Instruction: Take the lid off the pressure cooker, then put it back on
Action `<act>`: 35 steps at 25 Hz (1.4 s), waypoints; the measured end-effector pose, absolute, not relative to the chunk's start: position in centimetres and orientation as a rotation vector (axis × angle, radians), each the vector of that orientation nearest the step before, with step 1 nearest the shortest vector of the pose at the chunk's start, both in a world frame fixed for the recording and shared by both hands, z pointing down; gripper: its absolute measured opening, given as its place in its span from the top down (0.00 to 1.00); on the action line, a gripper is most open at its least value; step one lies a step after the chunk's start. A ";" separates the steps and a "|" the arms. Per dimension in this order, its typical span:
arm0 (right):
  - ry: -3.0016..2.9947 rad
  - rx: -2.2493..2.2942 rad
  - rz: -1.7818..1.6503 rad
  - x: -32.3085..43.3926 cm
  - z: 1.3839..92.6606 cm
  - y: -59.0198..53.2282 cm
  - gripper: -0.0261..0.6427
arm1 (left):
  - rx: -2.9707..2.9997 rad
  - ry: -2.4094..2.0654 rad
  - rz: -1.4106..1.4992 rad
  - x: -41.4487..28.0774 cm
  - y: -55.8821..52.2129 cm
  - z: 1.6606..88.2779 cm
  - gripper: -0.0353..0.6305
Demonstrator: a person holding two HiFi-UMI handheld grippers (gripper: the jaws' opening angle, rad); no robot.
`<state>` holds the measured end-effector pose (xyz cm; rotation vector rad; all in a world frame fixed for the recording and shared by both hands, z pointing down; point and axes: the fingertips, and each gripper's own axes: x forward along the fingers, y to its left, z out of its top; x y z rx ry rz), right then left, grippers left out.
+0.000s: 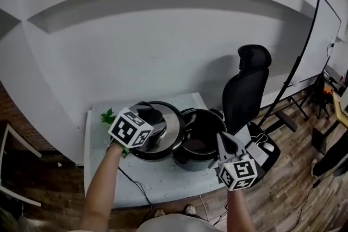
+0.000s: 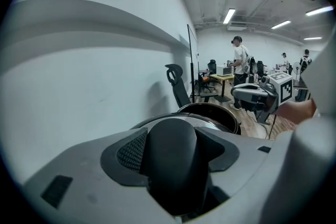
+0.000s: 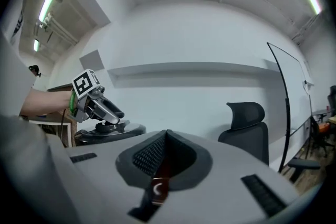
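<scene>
The open pressure cooker pot (image 1: 202, 141) stands on the white table (image 1: 163, 179), its dark inside showing. The round steel lid (image 1: 163, 133) is off the pot, just to its left and overlapping its rim. My left gripper (image 1: 151, 117) is shut on the lid's black handle (image 2: 173, 165), which fills the gap between the jaws in the left gripper view. The pot's rim (image 2: 212, 110) shows beyond it. My right gripper (image 1: 225, 139) is at the pot's near right side, jaws together and pointing away from me, touching nothing. In the right gripper view the left gripper (image 3: 97, 107) sits on the lid (image 3: 107, 131).
A black office chair (image 1: 249, 89) stands right of the table, with a whiteboard (image 1: 321, 35) behind it. A small green plant (image 1: 107, 116) lies at the table's far left. White items, a mouse among them (image 1: 267, 146), sit to my right. People (image 2: 241, 57) stand far off.
</scene>
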<state>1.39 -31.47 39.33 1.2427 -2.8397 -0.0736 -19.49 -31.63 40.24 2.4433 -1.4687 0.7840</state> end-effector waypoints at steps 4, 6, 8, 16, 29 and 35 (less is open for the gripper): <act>-2.867 1.146 -0.091 -2.6 39.4 -30.7 0.96 | 2.331 -1.565 0.775 -24.2 -29.1 42.3 0.53; -2.874 1.112 -0.098 -4.2 39.5 -30.3 0.96 | 2.273 -1.610 0.774 -26.3 -27.9 43.6 0.53; -2.876 1.092 -0.104 -5.4 39.6 -30.0 0.96 | 2.222 -1.647 0.783 -28.0 -27.0 45.2 0.53; -2.880 1.055 -0.125 -7.8 39.6 -29.3 0.96 | 2.082 -1.720 0.737 -30.6 -25.5 52.9 0.53; -2.852 1.059 -0.146 -7.5 39.9 -29.5 0.96 | 2.019 -1.740 0.702 -28.7 -25.6 63.1 0.53; -2.843 1.058 -0.148 -7.4 40.0 -29.8 0.96 | 2.010 -1.761 0.723 -28.0 -25.3 64.4 0.53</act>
